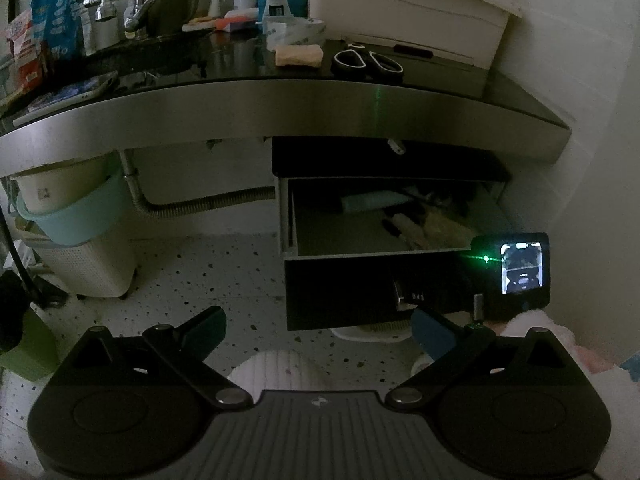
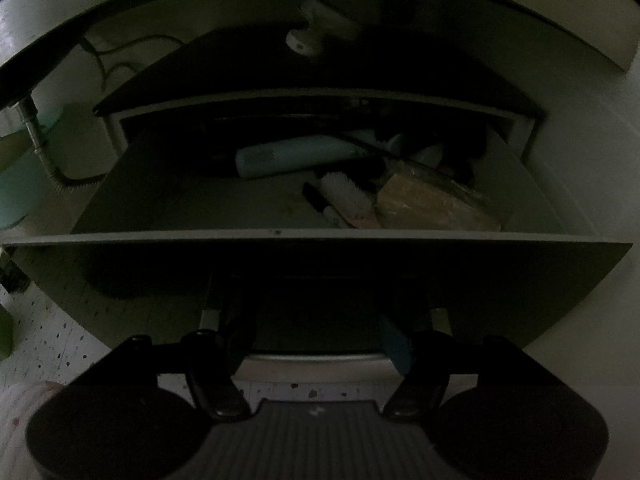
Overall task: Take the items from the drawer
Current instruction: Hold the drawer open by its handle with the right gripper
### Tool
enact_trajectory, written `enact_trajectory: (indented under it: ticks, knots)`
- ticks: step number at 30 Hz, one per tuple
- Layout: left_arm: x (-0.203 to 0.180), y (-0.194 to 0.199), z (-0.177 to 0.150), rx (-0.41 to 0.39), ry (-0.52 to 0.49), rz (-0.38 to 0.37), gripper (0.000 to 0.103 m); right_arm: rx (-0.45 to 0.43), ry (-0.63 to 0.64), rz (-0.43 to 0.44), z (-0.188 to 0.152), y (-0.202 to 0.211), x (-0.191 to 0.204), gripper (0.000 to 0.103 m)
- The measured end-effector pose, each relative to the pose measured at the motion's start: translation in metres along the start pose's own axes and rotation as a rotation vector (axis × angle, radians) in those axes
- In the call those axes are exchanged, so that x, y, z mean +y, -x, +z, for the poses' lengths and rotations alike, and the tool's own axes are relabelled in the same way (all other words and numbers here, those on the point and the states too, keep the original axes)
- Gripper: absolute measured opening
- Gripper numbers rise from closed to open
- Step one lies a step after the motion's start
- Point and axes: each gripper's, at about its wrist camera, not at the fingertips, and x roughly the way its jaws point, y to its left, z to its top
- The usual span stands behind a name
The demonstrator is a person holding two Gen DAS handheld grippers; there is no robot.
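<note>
The drawer (image 1: 384,255) under the counter stands pulled out; its front rim (image 2: 316,235) fills the right wrist view. Inside lie a pale teal hair dryer (image 2: 288,155), also seen in the left wrist view (image 1: 372,201), a white brush (image 2: 348,200), a black marker (image 2: 320,204) and a tan wrapped block (image 2: 432,206). My left gripper (image 1: 320,326) is open and empty, held back over the floor, left of the drawer. My right gripper (image 2: 316,328) is open, low against the dark drawer front, below the rim; it shows in the left wrist view (image 1: 516,272).
The dark counter (image 1: 280,92) above carries scissors (image 1: 368,62), a tape roll (image 1: 296,30), a sponge (image 1: 298,56), a white box (image 1: 404,4) and a tap (image 1: 132,12). A teal basin (image 1: 76,208), a white basket (image 1: 88,264) and a drain hose (image 1: 200,204) stand left.
</note>
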Motion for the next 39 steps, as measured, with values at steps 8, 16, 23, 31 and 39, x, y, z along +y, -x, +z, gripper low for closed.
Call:
enact_trajectory:
  ticks: [8, 16, 23, 31, 39]
  knots:
    - [0.0017, 0.0022, -0.0018, -0.003, 0.002, 0.000, 0.100, 0.006, -0.004, 0.000, 0.0032, -0.0007, 0.0000, 0.067]
    - [0.0039, 0.0022, -0.0007, -0.004, 0.004, 0.008, 0.100, 0.010, -0.005, 0.003, 0.0046, -0.0013, -0.0028, 0.067]
    - [0.0046, 0.0023, -0.0005, -0.002, 0.005, 0.011, 0.100, 0.010, -0.005, 0.005, 0.0054, -0.0046, -0.0041, 0.067]
    - [0.0039, 0.0030, -0.0001, -0.001, 0.000, 0.017, 0.100, 0.005, -0.005, 0.009, 0.0026, -0.0060, -0.0055, 0.067]
    - [0.0012, 0.0018, 0.0015, 0.001, -0.006, 0.022, 0.100, 0.001, -0.006, 0.014, 0.0004, -0.0063, -0.0068, 0.067]
